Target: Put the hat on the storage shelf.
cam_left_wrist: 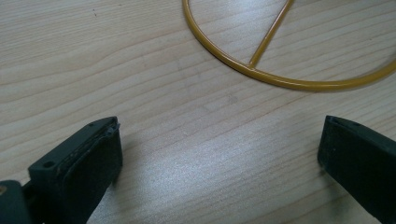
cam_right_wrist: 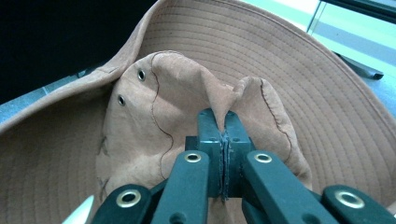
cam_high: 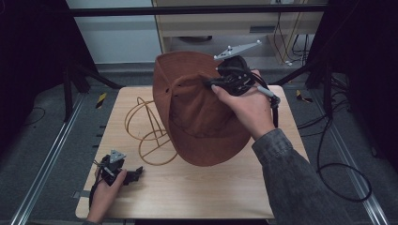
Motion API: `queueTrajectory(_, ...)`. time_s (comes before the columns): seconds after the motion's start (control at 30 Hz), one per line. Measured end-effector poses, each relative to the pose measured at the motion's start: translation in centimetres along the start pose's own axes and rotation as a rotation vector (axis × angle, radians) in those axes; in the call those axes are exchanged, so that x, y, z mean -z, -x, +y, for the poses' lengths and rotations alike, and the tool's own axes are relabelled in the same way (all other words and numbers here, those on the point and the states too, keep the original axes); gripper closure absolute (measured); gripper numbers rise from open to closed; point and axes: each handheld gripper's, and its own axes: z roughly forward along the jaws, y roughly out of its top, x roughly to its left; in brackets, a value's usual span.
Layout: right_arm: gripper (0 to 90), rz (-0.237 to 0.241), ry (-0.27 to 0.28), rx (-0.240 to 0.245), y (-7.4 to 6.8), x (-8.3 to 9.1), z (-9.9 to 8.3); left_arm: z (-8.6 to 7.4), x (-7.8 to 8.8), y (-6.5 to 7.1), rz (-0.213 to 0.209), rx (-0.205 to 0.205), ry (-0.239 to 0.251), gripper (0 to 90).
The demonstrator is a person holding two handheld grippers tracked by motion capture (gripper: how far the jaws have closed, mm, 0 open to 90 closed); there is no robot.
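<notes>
My right tongs (cam_right_wrist: pixel 224 133) pinch the hat (cam_high: pixel 197 112) crown, lifted above the wire stand (cam_high: pixel 150 136); seating remains. Left tongs (cam_left_wrist: pixel 219 154) gape, idle on the bench (cam_high: pixel 197 187).

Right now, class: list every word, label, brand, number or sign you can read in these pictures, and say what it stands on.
None: no readable text on the brown hat, the yellow wire stand, the wooden table or either hand-held gripper.
</notes>
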Motion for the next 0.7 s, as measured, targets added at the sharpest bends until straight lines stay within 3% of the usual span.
queueTrajectory(0.23, 89.3, 0.019, 0.018, 0.006, -1.0, -0.7, 1.1, 0.0, 0.0, 0.0, 0.001, -0.002, -0.001, 0.0)
queueTrajectory(0.7, 89.4, 0.082, 0.045, 0.027, -3.9, -3.6, 2.5, 0.0, 0.0, 0.0, 0.0, -0.003, -0.004, 0.0)
